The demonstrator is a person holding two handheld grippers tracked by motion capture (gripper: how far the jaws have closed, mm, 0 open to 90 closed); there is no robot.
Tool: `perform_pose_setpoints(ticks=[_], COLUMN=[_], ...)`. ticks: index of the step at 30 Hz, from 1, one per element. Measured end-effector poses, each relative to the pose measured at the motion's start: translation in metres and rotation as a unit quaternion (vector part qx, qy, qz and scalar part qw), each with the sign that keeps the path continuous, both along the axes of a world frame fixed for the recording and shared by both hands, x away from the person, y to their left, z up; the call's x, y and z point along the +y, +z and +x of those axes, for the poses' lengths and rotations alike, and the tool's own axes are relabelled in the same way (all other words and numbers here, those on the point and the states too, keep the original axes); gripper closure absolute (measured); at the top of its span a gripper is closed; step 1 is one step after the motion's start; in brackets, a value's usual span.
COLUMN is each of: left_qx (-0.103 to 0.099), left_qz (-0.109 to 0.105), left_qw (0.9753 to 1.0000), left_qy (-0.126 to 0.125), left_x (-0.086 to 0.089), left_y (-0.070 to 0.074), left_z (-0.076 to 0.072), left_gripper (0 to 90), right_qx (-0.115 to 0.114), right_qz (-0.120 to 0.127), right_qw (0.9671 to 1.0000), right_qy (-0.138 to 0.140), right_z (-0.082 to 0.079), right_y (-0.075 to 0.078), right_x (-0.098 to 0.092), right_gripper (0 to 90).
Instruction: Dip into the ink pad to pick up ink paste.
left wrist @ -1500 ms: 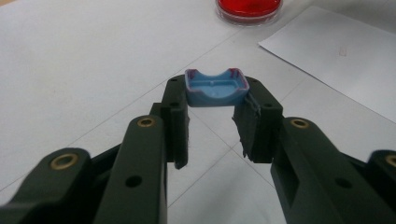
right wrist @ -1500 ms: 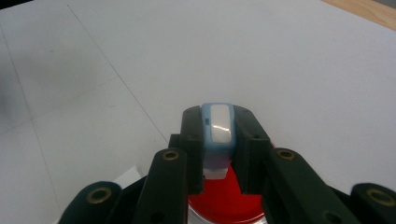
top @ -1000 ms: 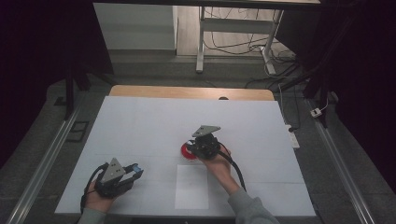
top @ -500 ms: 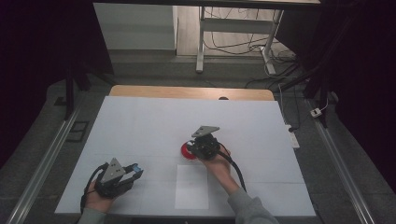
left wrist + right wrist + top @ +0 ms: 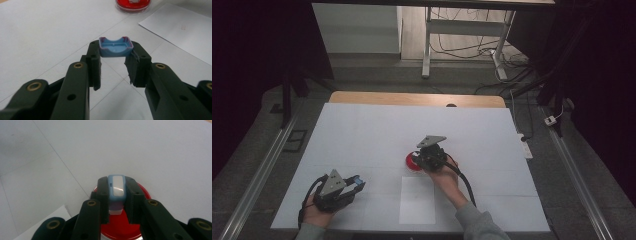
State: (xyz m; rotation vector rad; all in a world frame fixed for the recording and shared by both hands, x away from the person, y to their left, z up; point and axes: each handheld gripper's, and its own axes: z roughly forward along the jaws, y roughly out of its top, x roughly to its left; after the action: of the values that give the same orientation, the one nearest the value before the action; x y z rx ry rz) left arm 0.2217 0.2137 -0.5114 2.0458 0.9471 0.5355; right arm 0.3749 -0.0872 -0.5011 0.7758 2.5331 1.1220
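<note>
My left gripper [image 5: 115,53] is shut on a small blue cap [image 5: 116,46] with reddish edges, held between its tips just above the white table; the same left gripper [image 5: 354,185] sits near the front left in the high view. My right gripper [image 5: 117,192] is shut on a light blue and white stamp-like block [image 5: 116,188], directly over a round red pad [image 5: 122,225]. From above, the right gripper [image 5: 424,157] covers most of the red pad [image 5: 412,162]. That red pad [image 5: 133,5] lies ahead of the left gripper.
A white sheet of paper [image 5: 417,200] lies at the front middle of the white table [image 5: 362,130], just right of the left gripper's line [image 5: 185,37]. A wooden strip [image 5: 412,99] edges the far side. Metal rails run along both sides.
</note>
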Motion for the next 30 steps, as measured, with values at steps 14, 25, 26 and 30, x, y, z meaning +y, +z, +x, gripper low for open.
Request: perform_pose_setpoints(ticks=[14,25,26,30], left_qx=[-0.001,-0.001,-0.001,-0.001], left_qz=[0.000,0.000,0.000,0.000], left_qw=[1.0000,1.0000,1.0000,1.0000], left_qy=[0.001,0.001,0.001,0.000], left_x=[0.000,0.000,0.000,0.000], left_y=[0.001,0.000,0.000,0.000], left_z=[0.000,0.000,0.000,0.000], left_gripper=[65.9,65.9,65.9,65.9], right_qx=[-0.007,-0.014,-0.015,-0.016], right_qz=[0.006,0.019,0.022,0.030], right_qw=[1.0000,0.9997,0.9996,0.9994], right_qy=[0.000,0.000,0.000,-0.001], right_z=[-0.002,-0.004,-0.004,-0.005], right_y=[0.003,0.009,0.010,0.014], right_x=[-0.001,-0.005,-0.005,-0.008], right_gripper=[75.5,75.5,75.5,75.5])
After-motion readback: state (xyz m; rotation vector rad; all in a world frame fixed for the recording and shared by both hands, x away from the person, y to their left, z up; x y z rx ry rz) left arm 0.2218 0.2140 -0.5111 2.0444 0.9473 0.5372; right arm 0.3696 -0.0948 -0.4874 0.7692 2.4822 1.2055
